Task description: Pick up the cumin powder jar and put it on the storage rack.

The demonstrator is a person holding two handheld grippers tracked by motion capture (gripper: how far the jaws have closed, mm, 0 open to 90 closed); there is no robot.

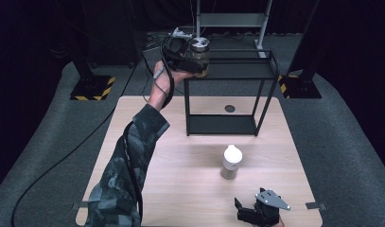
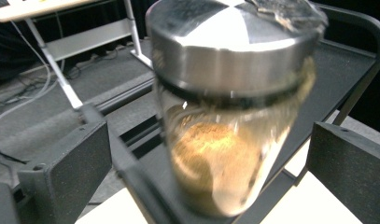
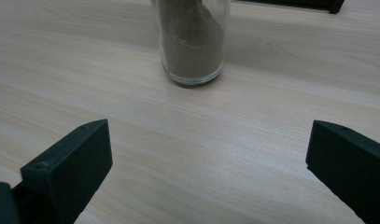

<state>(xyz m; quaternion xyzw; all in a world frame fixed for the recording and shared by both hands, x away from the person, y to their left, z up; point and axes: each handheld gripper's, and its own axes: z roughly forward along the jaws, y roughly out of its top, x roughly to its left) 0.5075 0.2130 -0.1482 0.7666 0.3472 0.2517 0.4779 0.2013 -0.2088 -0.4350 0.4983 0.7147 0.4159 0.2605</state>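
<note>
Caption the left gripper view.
Open left gripper jaws flank a steel-lidded glass jar of brown powder on the black shelf.

Bystander items on and beyond the wooden table point(image 1: 133, 142).
White-capped jar point(image 1: 231, 162) of brown powder centre-near; grey stand point(image 1: 230, 20) far behind.

Open counter point(image 1: 171, 156) surrounds the bottle point(image 1: 231, 162), which stands alone between the rack point(image 1: 228, 90) and the right claw point(image 1: 256, 213); bare wood lies ahead of that claw. The jar point(image 1: 199, 56) occupies the rack's top left corner; the rest of the top shelf and the lower shelf stand free between thin posts.
</note>
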